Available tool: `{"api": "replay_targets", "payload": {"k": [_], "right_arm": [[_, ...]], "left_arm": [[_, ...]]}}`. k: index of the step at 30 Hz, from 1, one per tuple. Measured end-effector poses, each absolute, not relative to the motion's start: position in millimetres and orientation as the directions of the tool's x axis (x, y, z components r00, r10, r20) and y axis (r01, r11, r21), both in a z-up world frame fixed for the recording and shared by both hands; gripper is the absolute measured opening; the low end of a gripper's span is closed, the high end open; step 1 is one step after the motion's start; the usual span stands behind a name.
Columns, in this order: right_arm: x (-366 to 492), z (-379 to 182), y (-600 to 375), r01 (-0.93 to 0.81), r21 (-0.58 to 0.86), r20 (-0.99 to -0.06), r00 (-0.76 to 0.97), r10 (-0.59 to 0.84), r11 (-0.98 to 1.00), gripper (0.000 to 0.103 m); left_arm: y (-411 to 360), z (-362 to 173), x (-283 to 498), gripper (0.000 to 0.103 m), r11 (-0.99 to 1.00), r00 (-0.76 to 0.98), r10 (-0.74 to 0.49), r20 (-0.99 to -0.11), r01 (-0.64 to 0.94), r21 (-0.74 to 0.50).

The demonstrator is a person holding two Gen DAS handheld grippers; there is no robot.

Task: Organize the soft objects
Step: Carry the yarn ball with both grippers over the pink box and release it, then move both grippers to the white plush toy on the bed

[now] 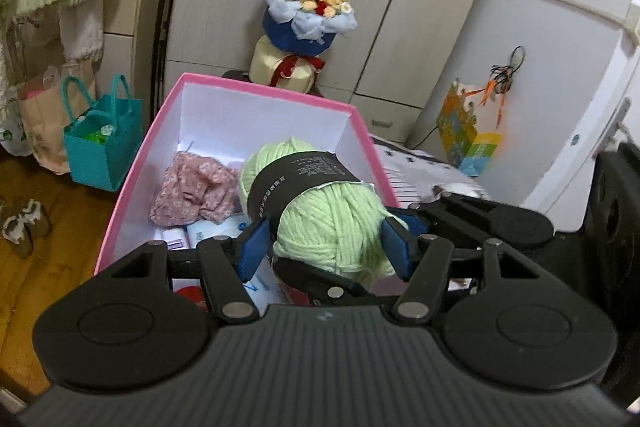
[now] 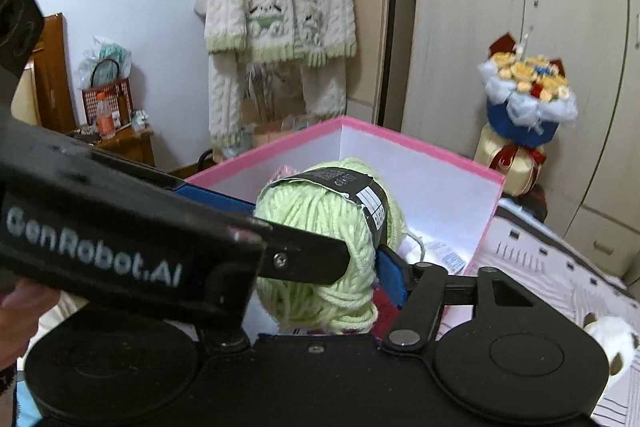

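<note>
A light green yarn ball (image 1: 320,199) with a black paper band hangs over the open pink box (image 1: 256,87). My left gripper (image 1: 326,245) has its blue pads on both sides of the yarn. My right gripper (image 2: 320,267) also closes on the same yarn ball (image 2: 324,227); the left gripper's body crosses in front and hides the right gripper's left finger. Inside the box lie a pink floral cloth (image 1: 196,191) and white tissue packs (image 1: 212,233).
A flower bouquet (image 1: 306,11) stands behind the box by the wardrobe. A teal gift bag (image 1: 104,143) sits on the wood floor at left. A knit cardigan (image 2: 280,11) hangs on the wall. A striped bedsheet (image 2: 560,267) lies right of the box.
</note>
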State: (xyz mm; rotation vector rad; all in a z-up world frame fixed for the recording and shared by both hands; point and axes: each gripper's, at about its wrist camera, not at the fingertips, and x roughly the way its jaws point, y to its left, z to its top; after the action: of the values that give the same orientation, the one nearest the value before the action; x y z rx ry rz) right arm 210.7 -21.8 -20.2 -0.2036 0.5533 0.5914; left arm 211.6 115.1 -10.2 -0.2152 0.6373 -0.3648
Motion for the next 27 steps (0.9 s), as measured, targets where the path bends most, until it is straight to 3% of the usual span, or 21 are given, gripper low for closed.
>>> {"api": "replay_targets", "payload": {"k": [3,11,21,27], "right_arm": [[209,-21,-23,-0.592,-0.044,-0.549,0.687,0.476,0.805,0.078],[166,9,-61,-0.612,-0.041,-0.477,0.706,0.523,0.790,0.084],[122,40,-157,-0.528,0.043,-0.461,0.743,0.486,0.848,0.085],[108,39,-203,-0.468,0.045,-0.447,0.780,0.437,0.882,0.086]], "left_arm": [[112,-12,206,0.063,0.960,0.799,-0.274,-0.535,0.195,-0.201],[116,9,171,0.068,0.956,0.808,-0.290,-0.513,0.222,-0.192],[74,42,118,0.073,0.902,0.787,-0.428,-0.444,0.402,-0.156],[33,43,115,0.073,0.852,0.732,-0.516,-0.445,0.492,-0.179]]}}
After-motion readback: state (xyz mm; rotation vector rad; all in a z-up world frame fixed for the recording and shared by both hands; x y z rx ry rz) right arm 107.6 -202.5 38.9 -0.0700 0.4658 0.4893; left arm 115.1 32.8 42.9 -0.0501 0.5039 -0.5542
